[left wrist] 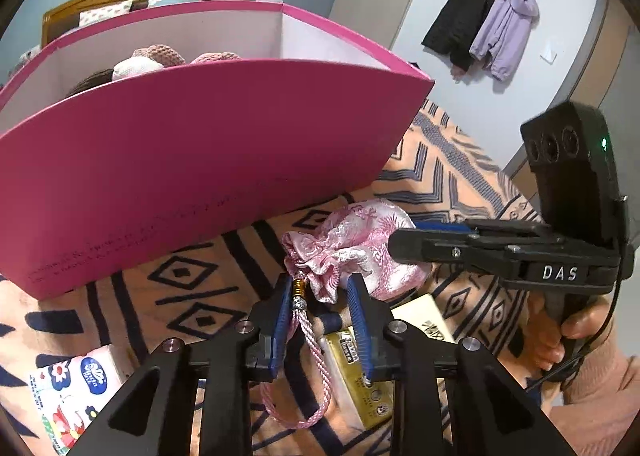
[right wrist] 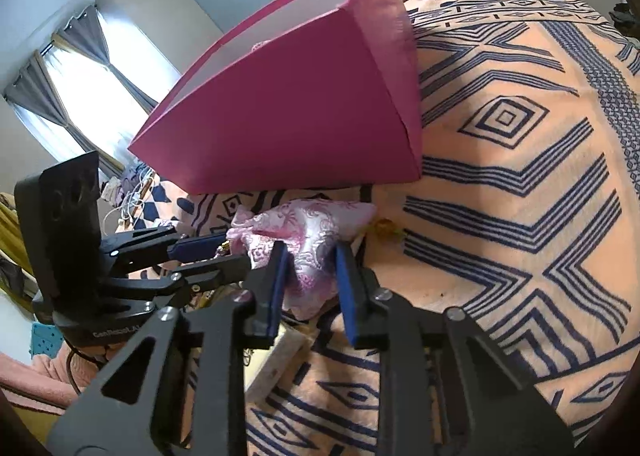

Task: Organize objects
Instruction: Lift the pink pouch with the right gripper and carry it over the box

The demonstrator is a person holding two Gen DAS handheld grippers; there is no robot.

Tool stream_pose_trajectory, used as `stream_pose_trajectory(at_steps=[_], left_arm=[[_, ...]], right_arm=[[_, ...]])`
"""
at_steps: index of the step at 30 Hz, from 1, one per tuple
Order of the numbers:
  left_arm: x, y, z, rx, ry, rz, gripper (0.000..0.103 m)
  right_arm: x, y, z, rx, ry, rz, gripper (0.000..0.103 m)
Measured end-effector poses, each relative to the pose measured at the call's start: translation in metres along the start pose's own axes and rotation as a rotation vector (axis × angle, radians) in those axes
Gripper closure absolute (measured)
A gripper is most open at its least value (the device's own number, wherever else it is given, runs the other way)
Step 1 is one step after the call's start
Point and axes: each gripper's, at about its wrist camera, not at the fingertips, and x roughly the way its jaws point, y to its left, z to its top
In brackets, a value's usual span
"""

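Both tongs, left tongs (left wrist: 320, 288) and right tongs (right wrist: 310, 256), stood part-open around the pink pouch (left wrist: 360, 244) on the bed (right wrist: 500, 216), gripping nothing yet; closing, then lifting into the pink box (left wrist: 180, 160), seemed next.

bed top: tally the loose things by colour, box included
pink: 2, box and pouch
gold: 1, pack
white: 2, card and tissue pack
total: 5

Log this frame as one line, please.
left gripper: open, around neck of pink brocade drawstring pouch | right gripper: open, straddling pouch | magenta cardboard box: behind, on patterned blanket
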Motion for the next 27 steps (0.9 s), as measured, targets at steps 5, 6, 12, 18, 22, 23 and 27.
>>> stream_pose_trajectory(at_steps=[5, 6, 12, 18, 22, 23, 27], left_arm=[[-0.005, 0.0, 0.001, -0.011, -0.017, -0.02, 0.075], [-0.007, -0.001, 0.002, -0.01, -0.022, -0.02, 0.075], [-0.022, -0.007, 0.004, 0.013, -0.059, -0.021, 0.075], [-0.036, -0.016, 0.006, 0.031, -0.098, -0.017, 0.075], [-0.05, -0.021, 0.009, 0.044, -0.127, -0.017, 0.075], [-0.053, -0.023, 0.01, 0.049, -0.137, -0.015, 0.075], [-0.065, -0.026, 0.014, 0.061, -0.168, -0.014, 0.075]], right_arm=[[-0.006, 0.004, -0.003, 0.007, -0.012, 0.017, 0.079], [-0.008, 0.005, -0.003, 0.004, -0.017, 0.016, 0.079], [-0.019, 0.018, -0.002, -0.031, -0.047, 0.009, 0.079], [-0.03, 0.03, 0.0, -0.063, -0.074, 0.014, 0.079], [-0.039, 0.039, 0.002, -0.088, -0.093, 0.018, 0.079], [-0.041, 0.041, 0.003, -0.094, -0.1, 0.02, 0.079], [-0.05, 0.05, 0.006, -0.118, -0.123, 0.026, 0.079]])
